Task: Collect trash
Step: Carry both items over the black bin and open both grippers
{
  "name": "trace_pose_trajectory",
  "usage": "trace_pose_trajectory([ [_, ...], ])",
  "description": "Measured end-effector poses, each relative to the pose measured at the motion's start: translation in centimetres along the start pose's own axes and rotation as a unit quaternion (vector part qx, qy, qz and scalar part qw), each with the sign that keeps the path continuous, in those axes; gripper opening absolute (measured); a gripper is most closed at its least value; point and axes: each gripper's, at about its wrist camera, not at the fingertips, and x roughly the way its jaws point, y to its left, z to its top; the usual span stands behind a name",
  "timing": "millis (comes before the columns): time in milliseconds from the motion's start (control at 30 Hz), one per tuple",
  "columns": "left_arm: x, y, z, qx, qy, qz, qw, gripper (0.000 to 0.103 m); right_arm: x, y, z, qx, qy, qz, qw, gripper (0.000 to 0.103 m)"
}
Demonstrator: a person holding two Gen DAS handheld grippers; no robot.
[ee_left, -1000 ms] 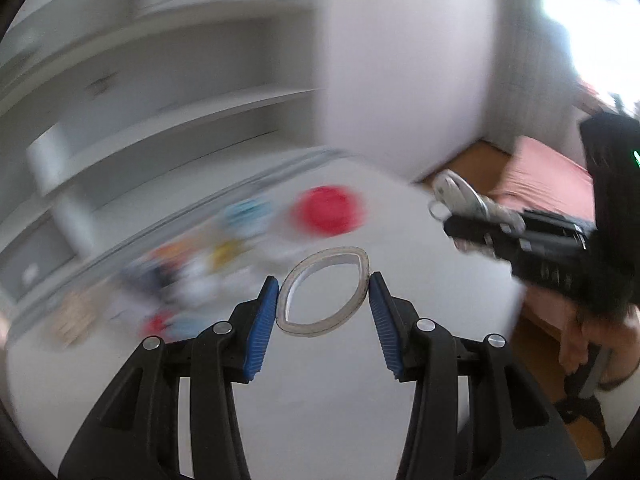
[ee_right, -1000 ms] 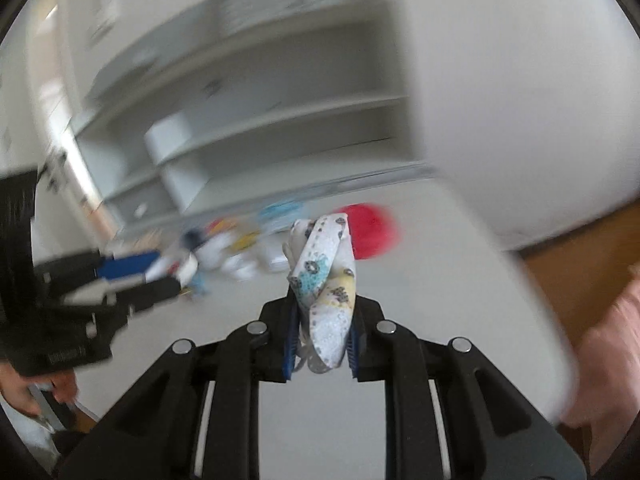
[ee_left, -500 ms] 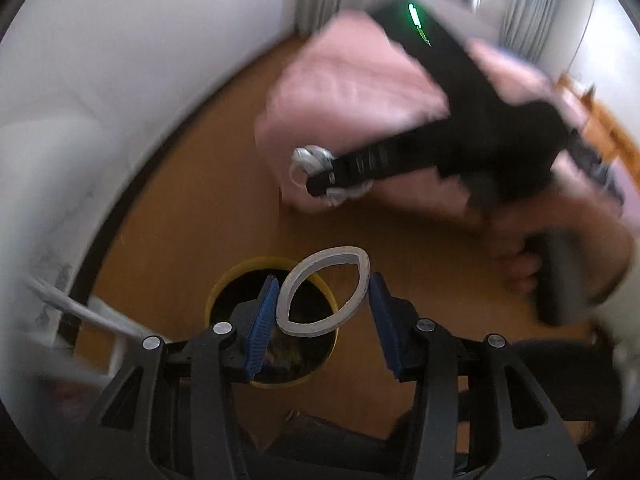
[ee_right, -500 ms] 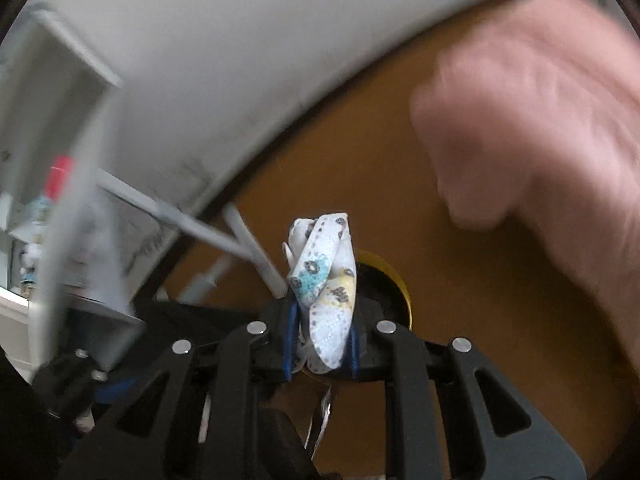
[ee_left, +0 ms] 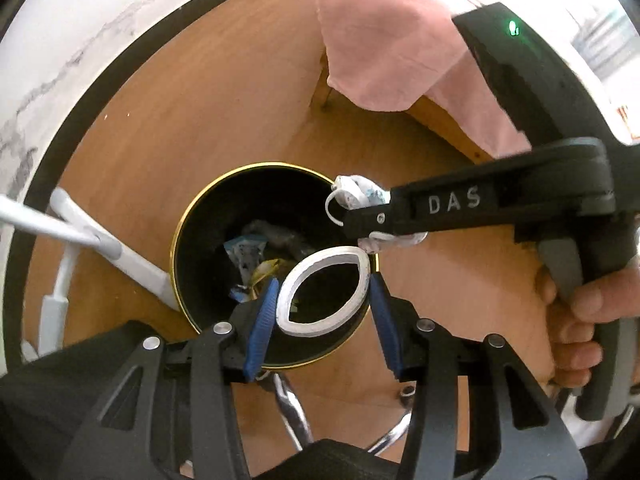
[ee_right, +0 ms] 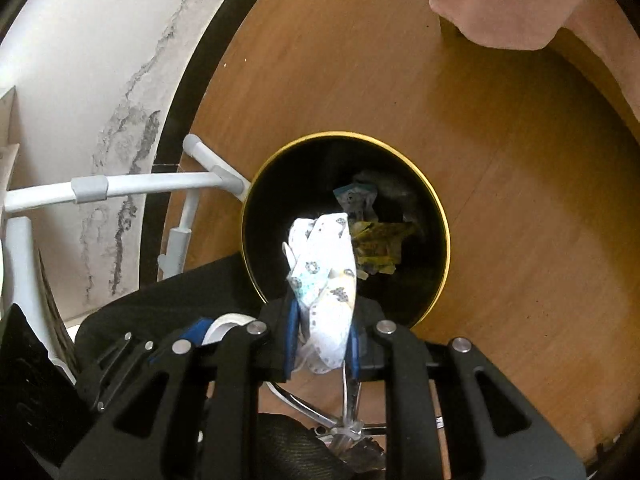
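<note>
My left gripper (ee_left: pixel 322 292) is shut on a squeezed white tape ring (ee_left: pixel 352 255) and holds it over the open black bin (ee_left: pixel 208 216) with a gold rim. My right gripper (ee_right: pixel 322 304) is shut on a crumpled patterned face mask (ee_right: pixel 326 264) and holds it above the same bin (ee_right: pixel 280 184). In the left wrist view the right gripper (ee_left: pixel 362 216) comes in from the right over the bin's far rim with the mask (ee_left: pixel 358 194). Wrappers (ee_right: pixel 374 236) lie at the bin's bottom.
The bin stands on a wooden floor (ee_left: pixel 224 92). White tube legs (ee_right: pixel 140 186) of a frame stand left of it, against a white wall (ee_right: pixel 100 80). A pink cloth (ee_left: pixel 392 40) hangs over furniture at the upper right. Chrome chair legs (ee_left: pixel 292 408) show below.
Both grippers swung from the cluttered white table down to the floor. They now hover over the bin, still holding the ring and the mask.
</note>
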Motion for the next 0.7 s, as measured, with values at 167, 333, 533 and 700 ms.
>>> trace_pose_trajectory([
  [167, 0.8, -0.2, -0.3, 0.000, 0.010, -0.003, 0.9999, 0.048, 0.0, -0.4, 0.2, 0.018, -0.011, 0.014, 1.000, 0.072],
  [333, 0.6, -0.2, 0.0, -0.003, -0.007, 0.006, 1.0000, 0.093, -0.6, -0.7, 0.6, 0.033, -0.028, 0.025, 0.999, 0.087],
  [533, -0.3, -1.4, -0.3, 0.000, -0.005, -0.015, 0.9999, 0.093, -6.3, -1.4, 0.2, 0.041, -0.106, -0.019, 0.993, 0.087],
  [700, -9.1, -8.2, -1.8, 0.080, -0.096, -0.067, 0.9899, 0.093, -18.6, 1.2, -5.0, -0.049, -0.313, -0.191, 0.929, 0.096],
])
